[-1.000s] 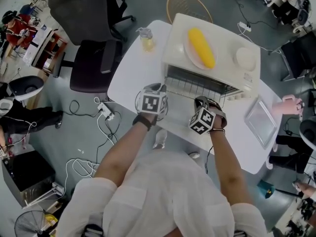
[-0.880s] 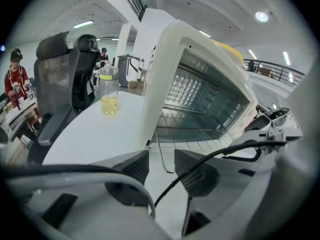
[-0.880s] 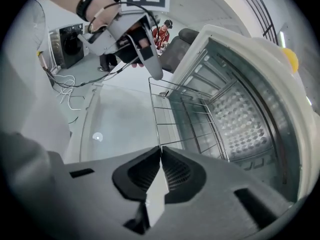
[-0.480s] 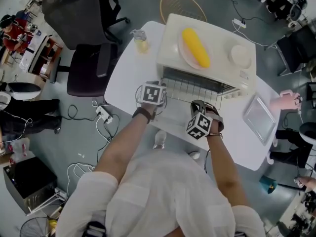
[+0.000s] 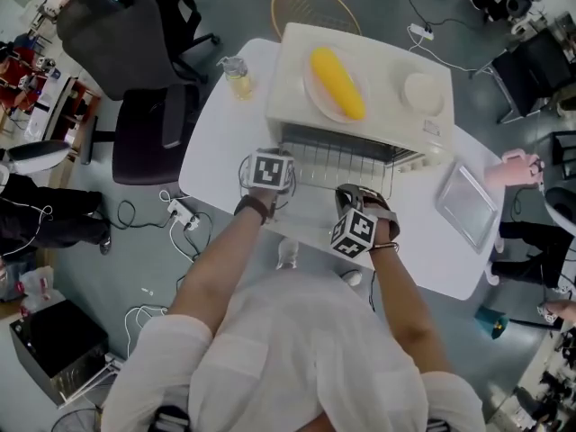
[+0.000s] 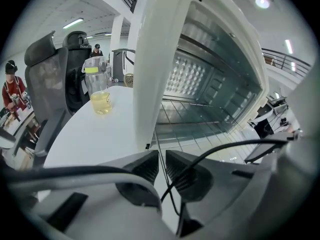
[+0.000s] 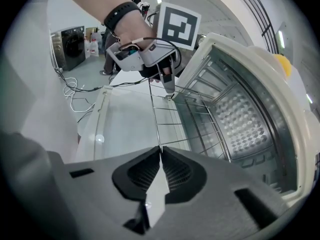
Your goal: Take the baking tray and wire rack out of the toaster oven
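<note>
Reaching in at the left front corner of the wire rack [image 5: 342, 162], the left gripper [image 6: 162, 153] had just been closing its jaws. They stood nearly together with one of the rack's wires running between them, but a sliver of gap showed beside it, so a firm pinch was not evident. The rack sat partly out of the toaster oven [image 5: 288, 70], its front edge over the lowered door [image 7: 125, 119]. Further right, the right gripper [image 7: 160, 151] had its jaws pressed onto the front wire. Being thin, smooth metal, the rack would likely be light and stiff yet slippery in the pads, and it could jam in its rails if tugged unevenly, so two holds spread along the front suited it. At far right a flat grey baking tray [image 5: 466, 207] lay on the table [image 5: 225, 133], outside the oven
</note>
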The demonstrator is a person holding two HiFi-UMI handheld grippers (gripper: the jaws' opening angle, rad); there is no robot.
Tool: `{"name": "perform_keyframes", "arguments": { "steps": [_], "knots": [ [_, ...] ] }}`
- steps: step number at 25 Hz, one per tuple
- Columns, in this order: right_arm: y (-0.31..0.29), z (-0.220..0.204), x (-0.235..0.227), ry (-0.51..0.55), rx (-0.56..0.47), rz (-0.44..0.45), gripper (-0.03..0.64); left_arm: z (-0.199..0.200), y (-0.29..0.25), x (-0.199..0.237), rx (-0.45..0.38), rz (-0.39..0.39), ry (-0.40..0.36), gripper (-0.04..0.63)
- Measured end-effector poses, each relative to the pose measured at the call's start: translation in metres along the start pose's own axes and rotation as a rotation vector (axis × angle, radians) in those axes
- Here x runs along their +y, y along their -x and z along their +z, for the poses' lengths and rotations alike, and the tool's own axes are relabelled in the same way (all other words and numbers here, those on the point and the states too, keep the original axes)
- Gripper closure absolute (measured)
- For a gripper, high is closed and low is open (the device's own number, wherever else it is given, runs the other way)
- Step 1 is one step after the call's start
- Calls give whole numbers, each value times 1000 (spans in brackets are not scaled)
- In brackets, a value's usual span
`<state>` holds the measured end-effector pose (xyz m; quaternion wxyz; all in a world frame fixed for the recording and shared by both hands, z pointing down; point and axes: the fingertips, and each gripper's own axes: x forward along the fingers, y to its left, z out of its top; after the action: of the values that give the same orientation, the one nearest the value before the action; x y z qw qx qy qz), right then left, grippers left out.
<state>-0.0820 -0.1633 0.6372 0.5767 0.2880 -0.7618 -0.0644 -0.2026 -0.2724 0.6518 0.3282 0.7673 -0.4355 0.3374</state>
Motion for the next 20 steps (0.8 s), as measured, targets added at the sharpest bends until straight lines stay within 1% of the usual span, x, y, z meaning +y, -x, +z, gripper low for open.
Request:
{"name": "perform_keyframes", "arguments": {
  "steps": [3,6,10,12,14,16,18,20],
  "knots": [
    [2,-2,5,4,-6,6,597,-5,-1,-1,17,4,4,568],
    [2,-1,5,-10,-20,14,587,-5,0,1,20,-8,24,572],
    [8,-2,9,-6,-20,35,515,-2,-2,0,26,-11,44,578],
    [15,-3,11,-31,-22,52,509,-4,-1,0,31,-7,45,578],
    [24,-4,8,-104,-30,75,511,-4,-1,0,31,-3,45,578],
    [34,-8,0,-206,-33,94,512,-3,-1,0,29,0,43,578],
    [42,-17,-16,-359,-37,86,529,-2,-1,0,29,2,39,578],
    [45,-33,-39,-562,-45,42,529,-2,-1,1,31,4,37,578]
  ]
}}
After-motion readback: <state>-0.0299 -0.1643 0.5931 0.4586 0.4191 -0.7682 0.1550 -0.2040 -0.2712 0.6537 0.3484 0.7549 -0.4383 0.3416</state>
